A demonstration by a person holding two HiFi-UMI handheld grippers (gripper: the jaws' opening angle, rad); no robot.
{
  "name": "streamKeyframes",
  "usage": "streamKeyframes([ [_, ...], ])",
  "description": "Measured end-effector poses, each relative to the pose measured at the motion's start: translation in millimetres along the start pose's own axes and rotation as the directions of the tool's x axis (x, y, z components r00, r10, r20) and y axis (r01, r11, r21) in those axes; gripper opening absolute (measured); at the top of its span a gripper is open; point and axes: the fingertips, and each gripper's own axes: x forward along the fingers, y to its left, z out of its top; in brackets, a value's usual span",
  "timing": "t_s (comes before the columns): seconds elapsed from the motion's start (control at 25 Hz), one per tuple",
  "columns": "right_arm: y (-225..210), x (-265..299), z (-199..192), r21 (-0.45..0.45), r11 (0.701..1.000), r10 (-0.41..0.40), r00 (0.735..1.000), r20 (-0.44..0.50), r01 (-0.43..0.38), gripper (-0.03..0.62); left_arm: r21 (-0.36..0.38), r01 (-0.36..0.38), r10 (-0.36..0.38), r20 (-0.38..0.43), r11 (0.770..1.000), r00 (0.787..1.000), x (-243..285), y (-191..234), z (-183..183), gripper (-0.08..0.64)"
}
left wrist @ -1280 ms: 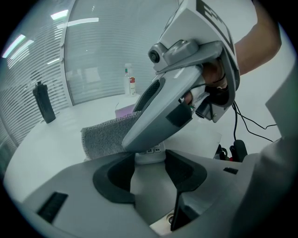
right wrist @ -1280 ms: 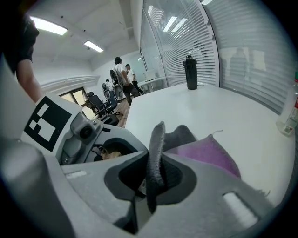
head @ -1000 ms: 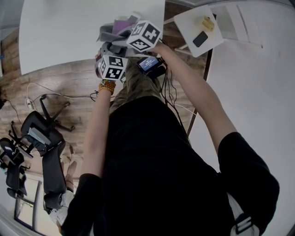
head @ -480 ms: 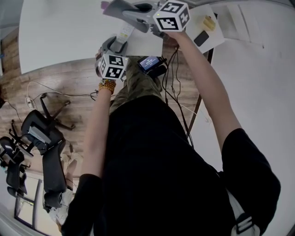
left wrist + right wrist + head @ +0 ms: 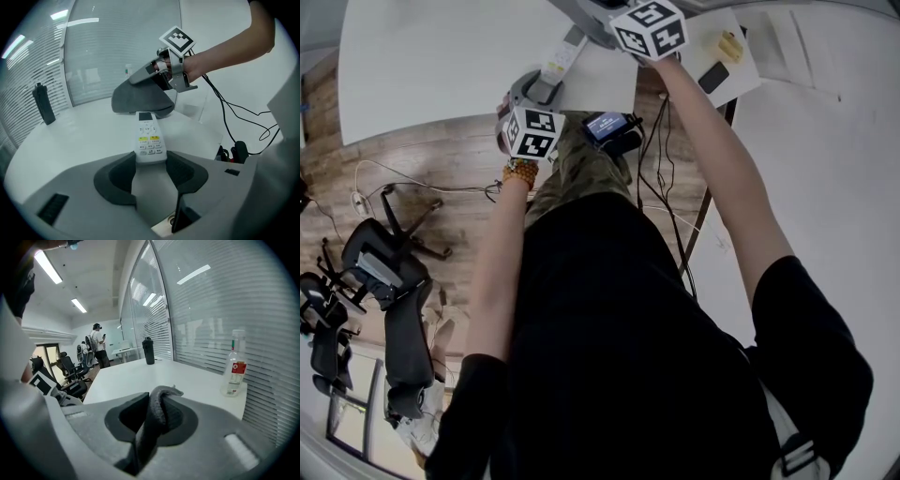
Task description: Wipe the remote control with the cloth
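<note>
My left gripper point(image 5: 546, 84) holds the near end of a white remote control point(image 5: 148, 138) between its pads point(image 5: 179, 169); the remote point(image 5: 559, 58) points away over the white table point(image 5: 441, 66). A grey cloth point(image 5: 140, 99) hangs from my right gripper point(image 5: 135, 80), which is raised just beyond the remote's far end. The cloth's lower edge hides that tip; I cannot tell whether they touch. In the right gripper view the folded cloth point(image 5: 157, 416) is pinched between the jaws. In the head view only the right gripper's marker cube point(image 5: 649, 26) and rear body show at the top edge.
A black bottle point(image 5: 43, 103) stands on the table's far side, and a clear bottle with a red label point(image 5: 236, 363) by the blinds. A small side table point(image 5: 689, 33) carries a phone point(image 5: 713, 74). Office chairs point(image 5: 384, 272) and cables point(image 5: 661, 178) are on the floor.
My right gripper with the cloth has swung up and away from beside the left gripper, toward the remote's far end. The remote's face now shows. The left gripper has stayed put.
</note>
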Motion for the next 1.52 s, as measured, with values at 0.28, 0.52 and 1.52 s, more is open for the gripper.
streamKeyframes([
  [0.28, -13.4, 15.9, -20.9, -0.033, 0.998, -0.047, 0.997, -0.058, 0.045, 0.048, 0.001, -0.001, 0.001, 0.001, 1.000, 1.000, 0.1, -0.2, 0.3, 0.213],
  [0.52, 0.8, 29.5, -51.6, -0.078, 0.997, -0.008, 0.990, -0.140, -0.003, 0.048, 0.002, -0.002, 0.002, 0.002, 1.000, 1.000, 0.7, -2.1, -1.1, 0.213],
  [1.52, 103.7, 39.5, -73.8, -0.137, 0.957, 0.210, 0.936, -0.283, -0.256, 0.046, -0.001, 0.005, -0.005, 0.016, 1.000, 1.000, -2.7, 1.3, -2.4, 0.215],
])
